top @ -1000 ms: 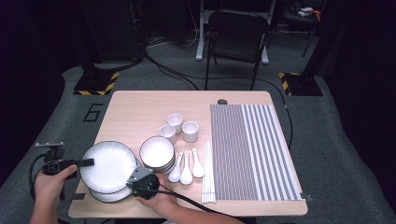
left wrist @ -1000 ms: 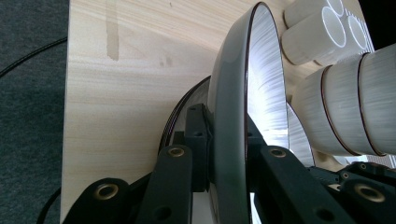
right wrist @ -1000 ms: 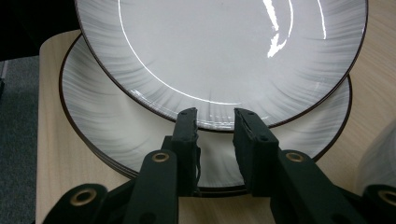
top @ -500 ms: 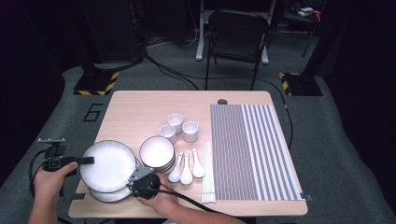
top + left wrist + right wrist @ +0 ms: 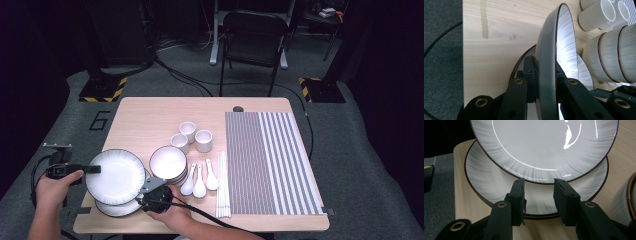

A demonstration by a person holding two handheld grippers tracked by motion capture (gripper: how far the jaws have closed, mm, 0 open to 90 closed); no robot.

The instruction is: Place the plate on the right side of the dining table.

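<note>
So the round white plate with the thin dark rim is lifted clear of the stack, hanging just above the other white plates at the near left corner of the pale wooden worktop. The left claw is clamped on that plate's left edge; in the left gripper view you can see the rim wedged between the two black jaws, plate seen edge-on. The right claw sits at the near right side of the stack, and its jaws have just been opening. In the right gripper view they stand apart with nothing pinched between them, tips just under the lifted plate's edge and over the stack's top plate.

Right beside the plates is a stack of white bowls with dark rims, touching or nearly touching the right claw's body. Past those, three small white cups sit in a cluster toward the middle of the worktop. Near the bowls lie three white ceramic spoons side by side, then a set of white chopsticks, and the grey-and-white striped mat covers the right part of the worktop.
</note>
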